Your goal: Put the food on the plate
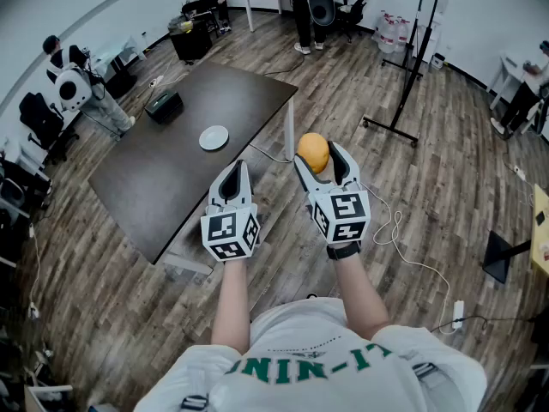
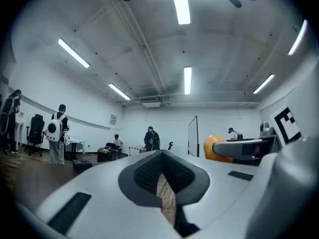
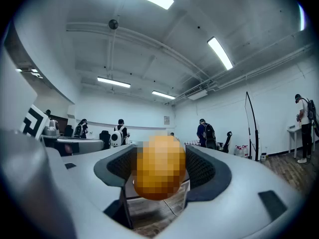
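Person is standing on the wood floor, off the desk's (image 1: 163,197) near long edge, holding both grippers out at chest height.

Right gripper (image 1: 319,154): jaws are standing wide and clamping the food (image 1: 312,152), a round orange piece, pads pressing on both its sides. It is sitting at the jaw tips, in the air over the floor, well apart from the desk. The right gripper view is showing the food (image 3: 159,166) filling the gap.

Left gripper (image 1: 233,170): jaws are lying together with nothing between them, just beside the right one.

Plate (image 1: 214,137): white, sitting empty near the desk's middle, slightly toward the near long edge. A black box (image 1: 164,106) is sitting by the far long edge.
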The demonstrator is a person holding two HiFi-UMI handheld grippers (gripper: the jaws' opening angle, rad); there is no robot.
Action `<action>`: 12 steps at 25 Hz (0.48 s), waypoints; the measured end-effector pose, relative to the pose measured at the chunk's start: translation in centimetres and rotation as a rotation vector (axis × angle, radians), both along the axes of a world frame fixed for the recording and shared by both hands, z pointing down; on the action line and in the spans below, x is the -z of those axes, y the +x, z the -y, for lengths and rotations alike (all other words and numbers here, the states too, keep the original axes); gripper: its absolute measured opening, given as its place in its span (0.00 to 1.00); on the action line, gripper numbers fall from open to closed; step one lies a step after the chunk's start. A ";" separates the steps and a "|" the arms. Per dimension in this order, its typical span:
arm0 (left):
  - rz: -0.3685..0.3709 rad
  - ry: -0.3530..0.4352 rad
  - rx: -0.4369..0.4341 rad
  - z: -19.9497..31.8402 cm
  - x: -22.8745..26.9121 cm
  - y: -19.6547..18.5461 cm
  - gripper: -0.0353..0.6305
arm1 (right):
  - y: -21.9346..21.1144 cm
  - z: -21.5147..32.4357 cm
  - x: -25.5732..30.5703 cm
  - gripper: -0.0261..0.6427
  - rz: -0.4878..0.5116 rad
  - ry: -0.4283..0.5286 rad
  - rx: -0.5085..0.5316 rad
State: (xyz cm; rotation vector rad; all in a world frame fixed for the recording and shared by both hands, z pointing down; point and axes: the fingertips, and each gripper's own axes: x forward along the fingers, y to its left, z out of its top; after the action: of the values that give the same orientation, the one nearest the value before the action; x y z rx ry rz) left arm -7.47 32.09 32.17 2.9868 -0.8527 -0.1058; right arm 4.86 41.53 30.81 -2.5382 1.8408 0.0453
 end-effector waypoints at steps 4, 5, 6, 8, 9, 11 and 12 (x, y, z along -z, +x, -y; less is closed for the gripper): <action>0.001 -0.006 -0.001 -0.9 0.1 2.5 0.07 | 1.9 -0.9 0.3 0.53 0.001 0.004 0.012; 0.001 -0.009 -0.001 -1.1 0.1 3.1 0.07 | 2.4 -1.2 0.2 0.53 0.003 0.005 0.014; 0.000 -0.010 -0.001 -1.5 0.0 3.6 0.07 | 2.9 -1.5 0.2 0.53 0.003 0.005 0.015; -0.002 -0.007 0.003 -2.5 -0.5 4.7 0.07 | 4.0 -2.2 0.1 0.53 0.004 0.006 0.018; 0.002 -0.005 0.005 -3.0 -0.9 5.2 0.07 | 4.6 -2.5 0.1 0.53 0.006 0.005 0.023; 0.023 -0.008 0.010 -3.6 -2.2 6.1 0.07 | 5.5 -2.5 -0.1 0.53 0.012 -0.003 0.040; 0.036 -0.016 0.017 -3.8 -3.0 6.4 0.07 | 5.9 -2.6 -0.4 0.53 0.014 -0.010 0.048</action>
State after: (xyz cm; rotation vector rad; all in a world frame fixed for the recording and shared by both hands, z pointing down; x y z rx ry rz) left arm -1.05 35.94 35.22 2.9755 -0.8775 -0.0458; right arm 10.72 44.08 31.23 -2.4930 1.9009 0.0185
